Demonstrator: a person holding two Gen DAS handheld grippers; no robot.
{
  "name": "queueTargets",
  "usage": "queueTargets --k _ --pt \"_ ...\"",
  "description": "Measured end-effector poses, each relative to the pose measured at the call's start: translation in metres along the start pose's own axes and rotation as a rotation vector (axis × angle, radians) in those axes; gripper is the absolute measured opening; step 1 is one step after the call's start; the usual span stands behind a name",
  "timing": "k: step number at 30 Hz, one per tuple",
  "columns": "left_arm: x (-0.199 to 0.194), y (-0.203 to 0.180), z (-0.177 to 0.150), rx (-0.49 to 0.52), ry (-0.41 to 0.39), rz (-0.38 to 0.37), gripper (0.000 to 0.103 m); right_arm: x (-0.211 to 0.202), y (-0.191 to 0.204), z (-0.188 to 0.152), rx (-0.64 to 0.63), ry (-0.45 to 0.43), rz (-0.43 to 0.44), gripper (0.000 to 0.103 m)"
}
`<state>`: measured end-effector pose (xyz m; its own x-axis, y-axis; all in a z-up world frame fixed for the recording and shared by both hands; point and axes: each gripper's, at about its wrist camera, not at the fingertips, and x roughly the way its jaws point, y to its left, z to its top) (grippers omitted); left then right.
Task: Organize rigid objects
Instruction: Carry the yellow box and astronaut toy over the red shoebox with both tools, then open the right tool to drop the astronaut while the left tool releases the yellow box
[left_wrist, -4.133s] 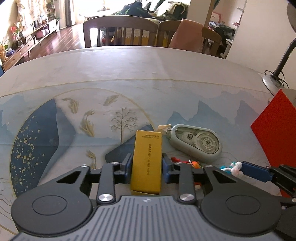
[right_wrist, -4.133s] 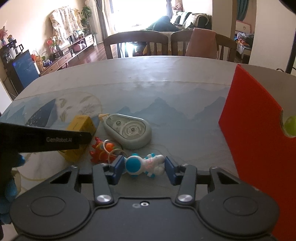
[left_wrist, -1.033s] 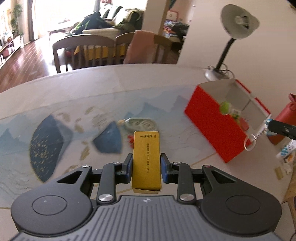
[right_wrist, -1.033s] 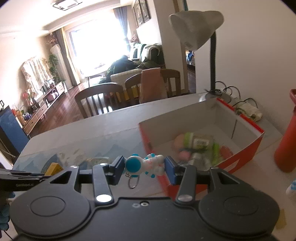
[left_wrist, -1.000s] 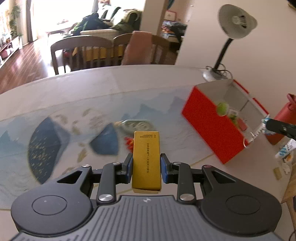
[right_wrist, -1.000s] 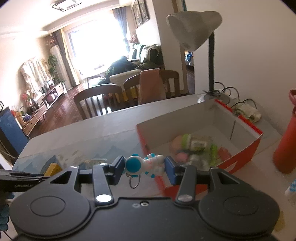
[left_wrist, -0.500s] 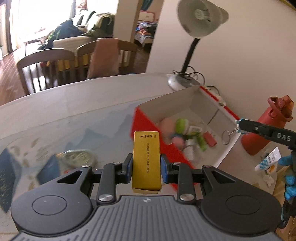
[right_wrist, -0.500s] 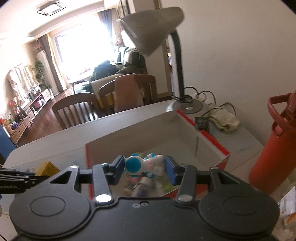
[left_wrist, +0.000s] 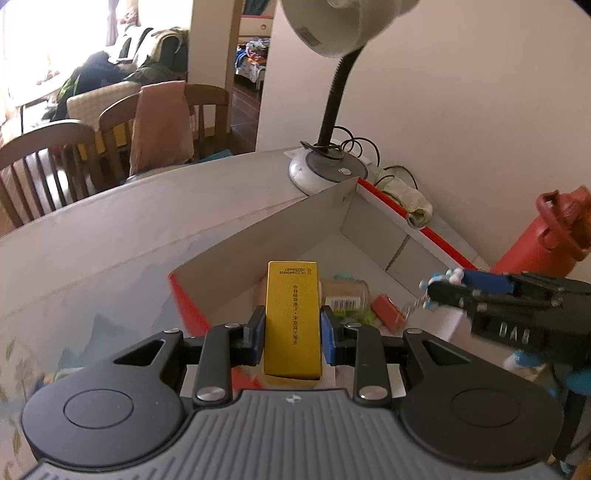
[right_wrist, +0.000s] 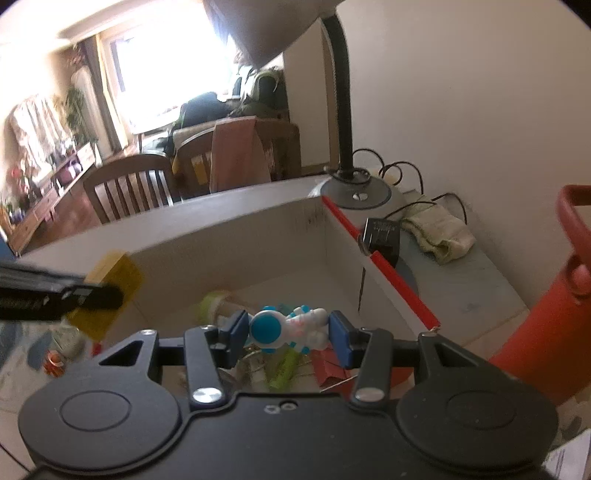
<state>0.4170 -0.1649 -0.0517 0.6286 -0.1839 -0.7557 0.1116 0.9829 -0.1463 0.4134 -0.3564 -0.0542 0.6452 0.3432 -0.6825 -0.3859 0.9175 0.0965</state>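
My left gripper (left_wrist: 291, 330) is shut on a flat yellow box (left_wrist: 292, 317) and holds it over the near left side of the red cardboard box (left_wrist: 384, 258), which is white inside. My right gripper (right_wrist: 288, 332) is shut on a small blue and white astronaut keychain (right_wrist: 291, 328) above the same red box (right_wrist: 384, 269). The right gripper also shows in the left wrist view (left_wrist: 443, 286), at the box's right side. The yellow box also shows in the right wrist view (right_wrist: 109, 295), at the left. Several small items (left_wrist: 343, 295) lie in the box.
A grey desk lamp (left_wrist: 327, 170) stands behind the box, with cables and a folded cloth (right_wrist: 439, 229) beside it. A red bottle (left_wrist: 543, 240) stands right of the box. An orange toy (right_wrist: 53, 363) and a tape dispenser (right_wrist: 68, 341) lie on the table at the left.
Both grippers have moved right and forward with their loads, from beside the red box to above its open top. The box now fills both views.
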Motion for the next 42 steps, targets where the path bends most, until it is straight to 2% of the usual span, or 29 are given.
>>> queueTargets --k 5,9,14,24,28,33,42 --pt "0.041 -0.005 0.012 0.013 0.067 0.036 0.029 0.023 0.004 -0.004 -0.066 0.045 -0.002 0.047" --pt "0.074 -0.009 0.011 0.022 0.136 0.103 0.029 0.037 0.008 -0.007 -0.100 0.079 0.001 0.046" --pt "0.096 -0.007 0.007 -0.006 0.193 0.132 0.029 0.053 0.010 -0.010 -0.144 0.110 0.011 0.046" --pt "0.105 -0.022 0.003 0.036 0.221 0.156 0.029 0.073 0.015 -0.016 -0.214 0.192 0.013 0.048" --pt "0.107 -0.021 0.004 0.032 0.230 0.160 0.029 0.072 0.017 -0.018 -0.221 0.191 0.013 0.050" --pt "0.105 -0.022 0.002 0.036 0.227 0.151 0.029 0.071 0.020 -0.019 -0.240 0.195 0.016 0.059" --pt "0.089 -0.023 -0.002 0.013 0.210 0.124 0.030 0.065 0.025 -0.030 -0.259 0.207 -0.005 0.059"
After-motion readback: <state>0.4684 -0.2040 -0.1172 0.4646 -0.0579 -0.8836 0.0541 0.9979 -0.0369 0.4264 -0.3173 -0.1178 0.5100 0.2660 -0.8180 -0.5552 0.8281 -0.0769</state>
